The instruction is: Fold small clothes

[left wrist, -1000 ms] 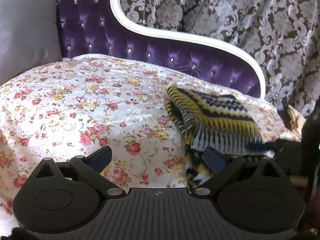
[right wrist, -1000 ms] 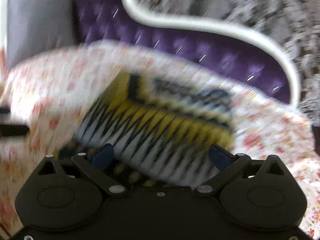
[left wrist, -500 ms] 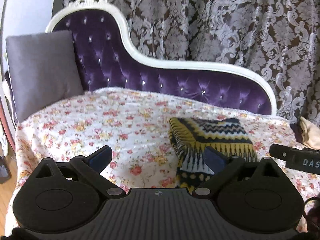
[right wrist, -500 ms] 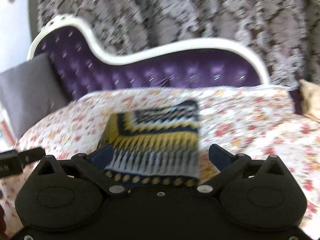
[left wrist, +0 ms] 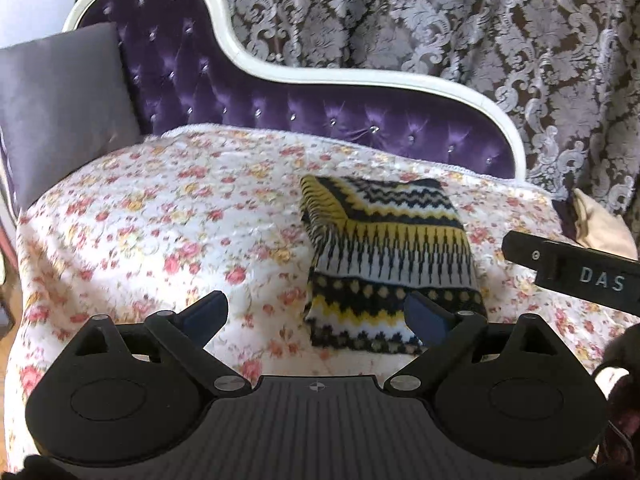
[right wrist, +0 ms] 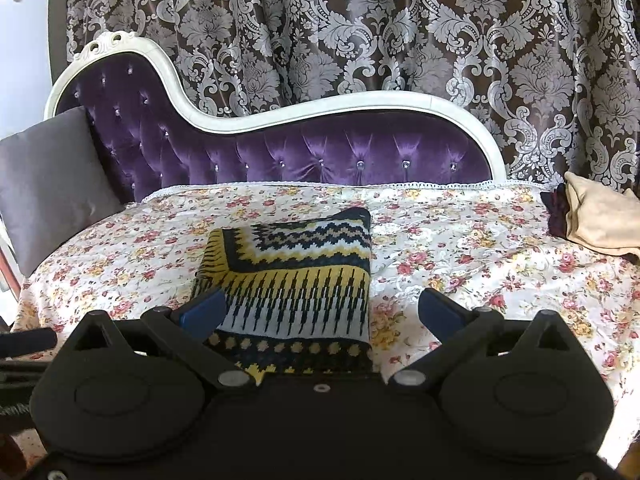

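The yellow, black and white zigzag-knit garment (right wrist: 292, 276) lies folded into a compact rectangle on the floral quilted cover (right wrist: 460, 240) of the purple tufted chaise (right wrist: 320, 152). Seen along the right gripper (right wrist: 320, 314), it sits straight ahead and slightly toward that claw's left finger (right wrist: 202, 314), whose blue pad overlaps its near corner in the picture; whether they touch I cannot tell. The right claw's fingers are spread wide with nothing between them, held above the cover rather than pressed into it, which reads as a claw that has nothing to grip because the fold looks finished.

From the left gripper (left wrist: 316, 318), the garment lies ahead and off toward its right finger (left wrist: 426, 318). This claw is also spread apart and empty. The right gripper's black body shows at the far right edge of this view, beyond the garment.

The layers sit squared, edges roughly aligned, so the piece looks done and is likely left in the middle of the cover where it lies flat and stable. A beige folded cloth (right wrist: 600, 216) rests well to the right of the right claw, near the chaise's end, and a grey cushion (right wrist: 52, 184) leans far to its left.
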A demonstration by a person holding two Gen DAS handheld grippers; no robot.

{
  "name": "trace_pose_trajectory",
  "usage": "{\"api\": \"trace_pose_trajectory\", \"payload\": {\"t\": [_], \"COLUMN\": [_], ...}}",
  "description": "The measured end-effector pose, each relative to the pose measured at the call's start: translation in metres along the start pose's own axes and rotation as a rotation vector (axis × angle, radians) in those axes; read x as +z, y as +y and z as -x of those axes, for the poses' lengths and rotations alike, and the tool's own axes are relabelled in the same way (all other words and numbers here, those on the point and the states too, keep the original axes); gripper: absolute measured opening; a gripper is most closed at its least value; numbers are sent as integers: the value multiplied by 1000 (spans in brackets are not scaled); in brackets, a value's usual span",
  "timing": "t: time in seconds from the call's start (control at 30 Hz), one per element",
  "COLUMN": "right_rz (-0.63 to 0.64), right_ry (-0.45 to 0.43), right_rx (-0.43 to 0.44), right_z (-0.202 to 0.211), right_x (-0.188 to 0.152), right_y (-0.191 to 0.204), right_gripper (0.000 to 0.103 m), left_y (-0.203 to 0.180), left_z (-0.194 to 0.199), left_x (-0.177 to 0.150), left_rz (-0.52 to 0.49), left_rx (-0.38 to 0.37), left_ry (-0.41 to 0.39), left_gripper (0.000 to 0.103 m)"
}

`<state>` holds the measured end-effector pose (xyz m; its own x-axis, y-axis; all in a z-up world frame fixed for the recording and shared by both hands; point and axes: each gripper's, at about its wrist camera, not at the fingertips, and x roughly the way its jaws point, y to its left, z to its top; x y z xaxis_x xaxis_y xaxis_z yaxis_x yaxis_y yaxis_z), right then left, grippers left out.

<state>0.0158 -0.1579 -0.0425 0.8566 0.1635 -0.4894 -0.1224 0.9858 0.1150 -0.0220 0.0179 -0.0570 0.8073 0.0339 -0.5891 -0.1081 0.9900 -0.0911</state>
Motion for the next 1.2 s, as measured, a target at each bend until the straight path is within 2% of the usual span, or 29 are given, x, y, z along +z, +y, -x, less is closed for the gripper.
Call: {"api": "trace_pose_trajectory", "payload": {"t": [0.23, 0.4, 0.57, 0.97, 1.2], "right_rz": [-6, 3, -9, 12, 19], "right_ry": [-18, -35, -11, -9, 0], "right_rx": [-26, -14, 5, -8, -12], "right_z": [16, 24, 27, 34, 35], "right_x": [-4, -7, -8, -9, -11], "right_y": [5, 6, 7, 15, 18], "right_gripper": [102, 102, 102, 102, 102], "left_y": [1, 0, -4, -14, -12], "left_z": [11, 20, 25, 24, 26], "left_x": [-2, -4, -6, -20, -25], "left_rz": [34, 22, 3, -89, -86], "left_rx": [51, 36, 18, 39, 47], "left_ry": [19, 3, -6, 39, 48], "left_gripper": [96, 96, 96, 96, 96]}}
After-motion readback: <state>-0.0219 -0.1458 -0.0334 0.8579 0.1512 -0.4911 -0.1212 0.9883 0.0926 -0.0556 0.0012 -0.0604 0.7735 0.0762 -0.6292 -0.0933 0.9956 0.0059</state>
